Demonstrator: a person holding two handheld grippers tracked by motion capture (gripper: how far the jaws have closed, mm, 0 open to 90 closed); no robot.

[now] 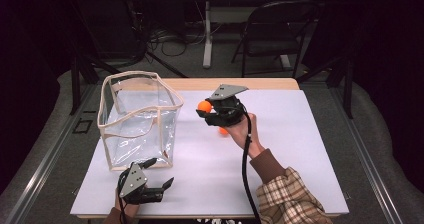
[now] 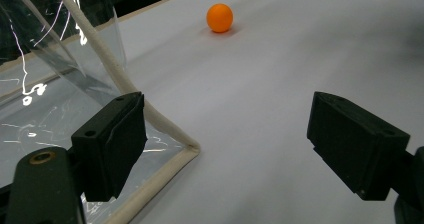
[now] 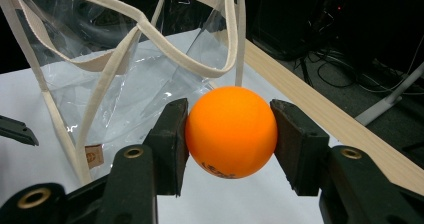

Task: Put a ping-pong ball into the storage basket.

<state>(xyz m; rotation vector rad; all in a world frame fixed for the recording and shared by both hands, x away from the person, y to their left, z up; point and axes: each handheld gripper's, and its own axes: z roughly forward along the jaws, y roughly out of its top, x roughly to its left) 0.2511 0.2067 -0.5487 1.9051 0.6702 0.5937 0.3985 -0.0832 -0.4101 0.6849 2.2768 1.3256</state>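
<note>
Ball between right claw jaws

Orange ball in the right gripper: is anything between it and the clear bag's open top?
Nothing visible. The right gripper holds the orange ball above the table, beside the clear bag. The gap between them is bare, and the bag's cloth-trimmed rim stands open, with only its loose handles near the mouth.
</note>
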